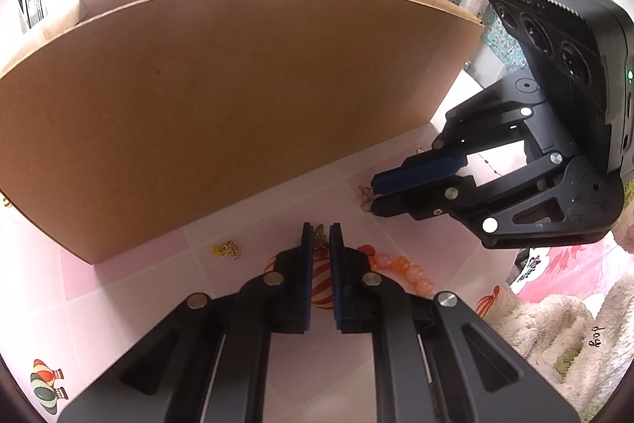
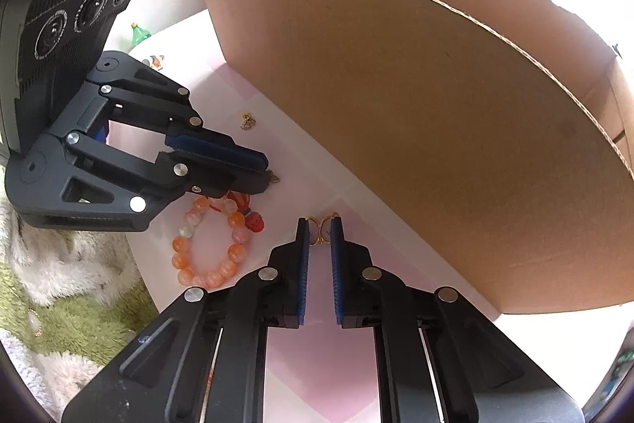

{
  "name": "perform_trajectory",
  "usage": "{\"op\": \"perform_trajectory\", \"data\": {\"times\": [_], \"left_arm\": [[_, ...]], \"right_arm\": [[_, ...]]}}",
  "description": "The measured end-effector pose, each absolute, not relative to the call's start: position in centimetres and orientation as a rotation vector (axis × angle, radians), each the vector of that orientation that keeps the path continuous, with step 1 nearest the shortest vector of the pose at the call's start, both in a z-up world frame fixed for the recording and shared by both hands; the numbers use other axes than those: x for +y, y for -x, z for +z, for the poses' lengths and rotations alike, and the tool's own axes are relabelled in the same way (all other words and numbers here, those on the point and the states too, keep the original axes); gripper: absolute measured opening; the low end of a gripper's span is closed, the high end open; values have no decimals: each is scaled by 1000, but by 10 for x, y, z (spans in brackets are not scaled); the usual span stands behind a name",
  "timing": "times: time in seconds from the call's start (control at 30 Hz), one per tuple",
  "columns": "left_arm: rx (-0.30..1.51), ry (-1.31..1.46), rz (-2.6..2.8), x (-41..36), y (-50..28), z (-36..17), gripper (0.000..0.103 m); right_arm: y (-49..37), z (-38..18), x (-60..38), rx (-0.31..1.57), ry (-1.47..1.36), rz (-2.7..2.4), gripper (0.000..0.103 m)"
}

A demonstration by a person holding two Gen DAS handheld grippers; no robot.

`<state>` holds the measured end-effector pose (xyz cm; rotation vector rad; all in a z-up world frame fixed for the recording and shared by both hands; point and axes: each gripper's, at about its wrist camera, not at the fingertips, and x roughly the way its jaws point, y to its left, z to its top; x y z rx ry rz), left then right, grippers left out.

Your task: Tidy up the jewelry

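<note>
My left hand-held gripper (image 1: 318, 238) pinches a small gold charm (image 1: 318, 240) at its tips, above the pink bench (image 1: 245, 221). Just right of it lies the orange bead bracelet (image 2: 210, 244). My right hand-held gripper (image 2: 320, 230) pinches a gold earring (image 2: 321, 229), the cardboard box (image 2: 416, 113) close beyond.

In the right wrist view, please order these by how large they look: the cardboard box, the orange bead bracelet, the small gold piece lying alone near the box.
1. cardboard box, largest by far
2. orange bead bracelet
3. small gold piece, smallest; it lies farther from the camera, which may shrink it somewhat.
</note>
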<state>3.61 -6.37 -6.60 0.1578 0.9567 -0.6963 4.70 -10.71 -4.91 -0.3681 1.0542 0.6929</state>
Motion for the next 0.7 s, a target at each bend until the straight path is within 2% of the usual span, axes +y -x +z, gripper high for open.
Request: {"op": "perform_trajectory", "data": {"times": [0.33,0.7], "left_arm": [[951,-146,-696,-61,-38,-66,8],[889,-188,-682,-60,-20,-43,8]], "right_arm": [[-40,-31,-122,1025,336,653,9],[-14,7,-134,905,307,614,9]]}}
